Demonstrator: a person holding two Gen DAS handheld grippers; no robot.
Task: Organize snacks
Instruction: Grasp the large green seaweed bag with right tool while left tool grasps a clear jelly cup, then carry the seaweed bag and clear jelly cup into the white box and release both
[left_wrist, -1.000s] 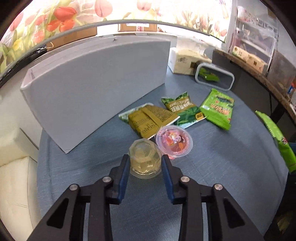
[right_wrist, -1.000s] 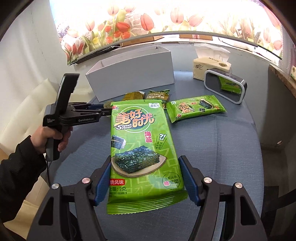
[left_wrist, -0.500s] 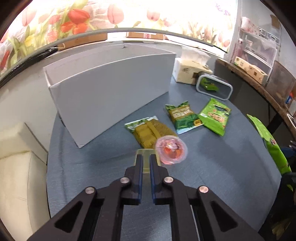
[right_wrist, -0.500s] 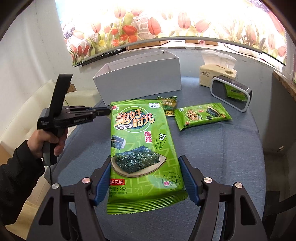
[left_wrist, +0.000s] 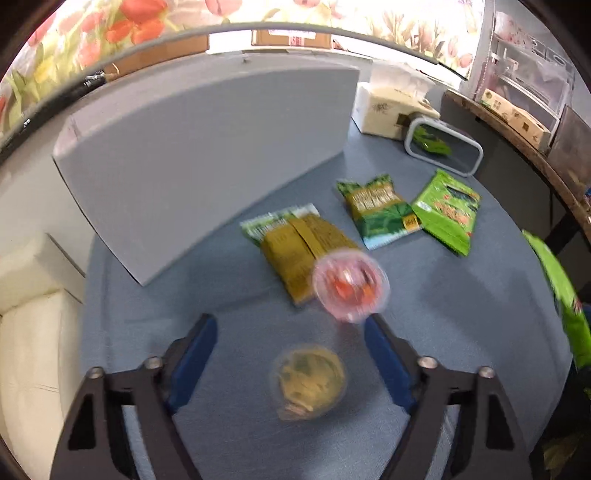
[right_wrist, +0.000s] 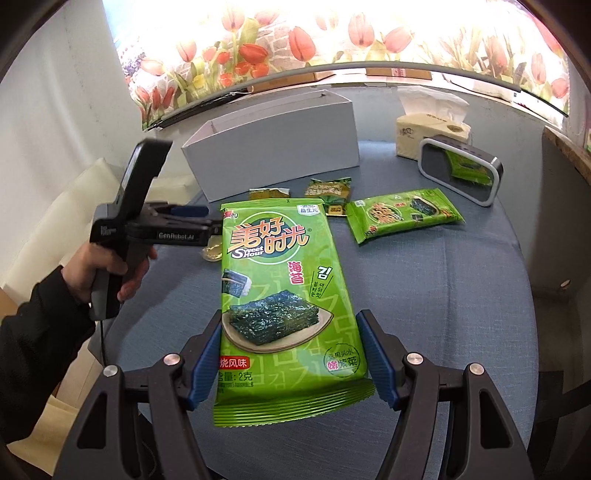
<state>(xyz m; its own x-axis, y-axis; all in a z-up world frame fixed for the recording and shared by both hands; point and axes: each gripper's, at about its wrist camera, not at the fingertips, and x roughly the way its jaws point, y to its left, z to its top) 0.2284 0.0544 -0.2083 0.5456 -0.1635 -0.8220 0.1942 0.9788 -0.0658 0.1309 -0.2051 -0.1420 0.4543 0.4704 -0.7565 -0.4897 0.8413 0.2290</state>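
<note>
My left gripper (left_wrist: 288, 325) hovers over the blue table (left_wrist: 461, 314) with its jaws opening. A yellow jelly cup (left_wrist: 308, 384) lies on the cloth between them, touching neither pad. A pink jelly cup (left_wrist: 351, 290) sits just beyond the right fingertip. My right gripper (right_wrist: 291, 317) is shut on a large green seaweed packet (right_wrist: 284, 280), held flat above the table. In the right wrist view the yellow cup (right_wrist: 212, 252) peeks out under the left gripper's tips, which the packet partly hides.
A white open box (left_wrist: 207, 155) stands at the back left. An olive snack packet (left_wrist: 299, 243), a dark green packet (left_wrist: 380, 210) and a small seaweed packet (left_wrist: 447, 210) lie before it. A tissue box (left_wrist: 384, 110) and a mirror-faced clock (left_wrist: 443, 147) stand at the back right.
The left jaws closed in front of the yellow cup without keeping it, then spread wide; the cup now lies between them, nearer the camera. The right gripper and its packet held still.
</note>
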